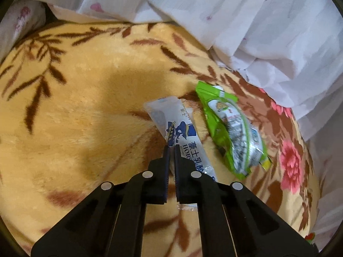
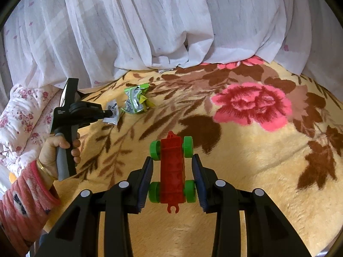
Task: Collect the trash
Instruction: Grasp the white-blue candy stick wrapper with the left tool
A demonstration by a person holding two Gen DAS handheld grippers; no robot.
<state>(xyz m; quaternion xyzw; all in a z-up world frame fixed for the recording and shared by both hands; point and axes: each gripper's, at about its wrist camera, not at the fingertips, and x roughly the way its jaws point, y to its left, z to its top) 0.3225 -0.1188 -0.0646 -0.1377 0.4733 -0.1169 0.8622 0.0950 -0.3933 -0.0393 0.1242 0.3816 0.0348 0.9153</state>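
Note:
A white and blue snack wrapper (image 1: 182,132) lies on the yellow floral blanket (image 1: 85,107). My left gripper (image 1: 172,146) is shut on this wrapper, its edge pinched between the fingers. A crumpled green wrapper (image 1: 231,132) lies just to its right. In the right wrist view the left gripper (image 2: 110,113) holds the white wrapper (image 2: 112,112), with the green wrapper (image 2: 136,100) beside it. My right gripper (image 2: 172,160) is open, its fingers either side of a red toy car with green wheels (image 2: 172,169) lying on the blanket.
White sheer curtain fabric (image 2: 160,21) hangs and bunches along the far edge of the blanket. A white pillow with pink flowers (image 2: 19,115) lies at the left. The blanket (image 2: 268,171) spreads wide to the right with a large pink flower print.

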